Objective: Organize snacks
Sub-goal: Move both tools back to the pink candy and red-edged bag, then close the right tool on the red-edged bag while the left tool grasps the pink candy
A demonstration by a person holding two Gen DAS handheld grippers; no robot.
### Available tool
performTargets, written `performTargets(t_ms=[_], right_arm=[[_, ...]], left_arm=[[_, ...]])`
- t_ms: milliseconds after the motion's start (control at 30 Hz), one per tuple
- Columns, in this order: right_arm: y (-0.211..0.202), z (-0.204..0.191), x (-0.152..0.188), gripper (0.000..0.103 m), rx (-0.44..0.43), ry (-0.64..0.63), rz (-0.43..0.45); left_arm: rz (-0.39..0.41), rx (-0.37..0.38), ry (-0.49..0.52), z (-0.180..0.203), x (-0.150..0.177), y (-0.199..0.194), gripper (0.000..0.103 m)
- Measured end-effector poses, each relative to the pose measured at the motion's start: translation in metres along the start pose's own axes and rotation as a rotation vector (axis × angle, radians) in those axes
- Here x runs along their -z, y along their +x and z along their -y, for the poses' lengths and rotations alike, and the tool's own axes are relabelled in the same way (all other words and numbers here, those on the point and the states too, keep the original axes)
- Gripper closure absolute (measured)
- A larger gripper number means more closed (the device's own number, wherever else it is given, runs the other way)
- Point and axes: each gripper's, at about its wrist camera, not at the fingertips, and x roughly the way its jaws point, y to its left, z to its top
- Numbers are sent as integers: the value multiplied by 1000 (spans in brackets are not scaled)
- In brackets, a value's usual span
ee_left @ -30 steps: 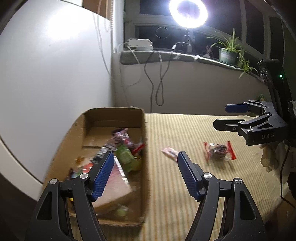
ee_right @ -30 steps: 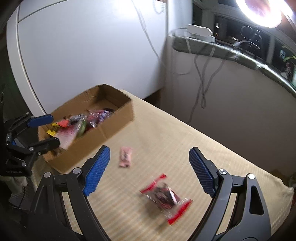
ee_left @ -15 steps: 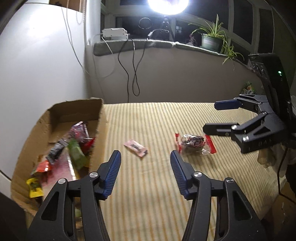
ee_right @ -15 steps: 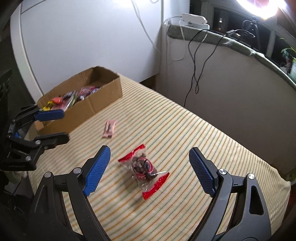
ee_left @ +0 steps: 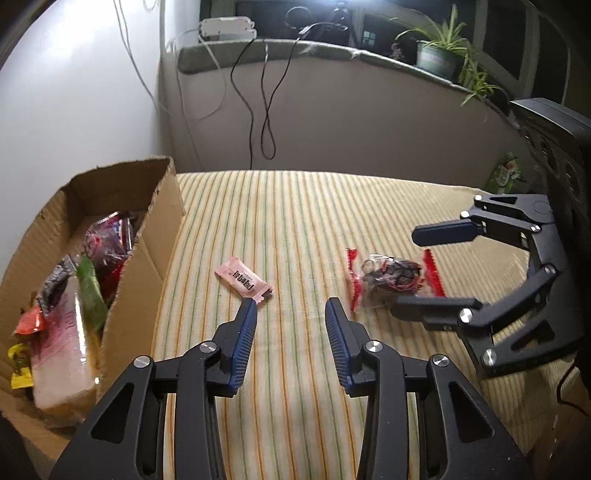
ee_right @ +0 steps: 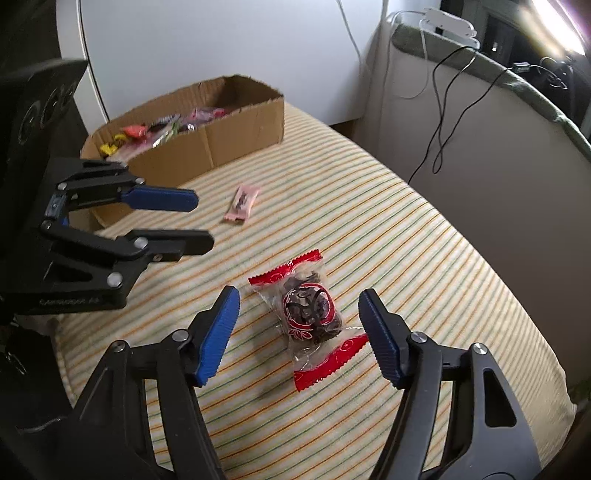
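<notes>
While both pairs of blue-padded jaws are closing, our right gripper (ee_right: 299,325) straddles the clear, red-ended candy packet (ee_right: 308,317) on the striped yellow cloth (ee_right: 406,229), pads not touching it. Our left gripper (ee_left: 290,325) holds nothing, just short of the small pink wrapper (ee_left: 243,282) beside the snack-filled brown cardboard box (ee_left: 147,254).

Beyond the fingertips, a beige cloth with thin orange and green stripes (ee_left: 295,221) covers the surface. Farther ahead, black cables (ee_left: 262,92) hang from a grey padded ledge (ee_left: 332,51) holding a white power strip (ee_left: 227,27) and a green potted plant (ee_left: 439,55).
</notes>
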Motion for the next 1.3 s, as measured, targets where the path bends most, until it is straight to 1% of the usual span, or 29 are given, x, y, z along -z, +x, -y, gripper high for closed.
performTargets(t_ms=[133, 200, 267, 300, 367, 533, 633, 700, 833, 967, 1033, 1167, 1300], right_arm=[[10, -1, 0, 34, -6, -32, -17], [14, -1, -1, 36, -13, -42, -22], [19, -1, -2, 42, -10, -50, -29], [20, 0, -1, 43, -7, -50, -32], [24, 2, -1, 45, -6, -42, -38], [28, 11, 2, 46, 0, -21, -45], [30, 17, 4, 50, 0, -10, -51], [31, 21, 7, 51, -4, 1, -53], [32, 26, 8, 54, -8, 15, -50], [32, 26, 9, 54, -10, 21, -46], [31, 27, 10, 54, -10, 25, -45], [31, 27, 9, 56, -6, 36, -43], [31, 26, 8, 57, 3, 42, -41]], left_arm=[[-26, -21, -22, -3, 0, 12, 66], [-35, -32, -29, -4, -1, 18, 66], [-44, -42, -35, -5, -2, 23, 66], [-49, -46, -38, -5, -2, 25, 66], [-55, -52, -44, -5, -3, 29, 66], [-70, -65, -69, -9, -8, 39, 66], [-72, -68, -76, -9, -12, 45, 66], [-73, -70, -79, -10, -16, 48, 66], [-73, -75, -78, -10, -20, 53, 66], [-71, -82, -59, -4, -19, 51, 66], [-69, -82, -54, -3, -20, 51, 68], [-66, -82, -22, 6, -19, 49, 83], [-63, -88, -5, 11, -19, 47, 84]])
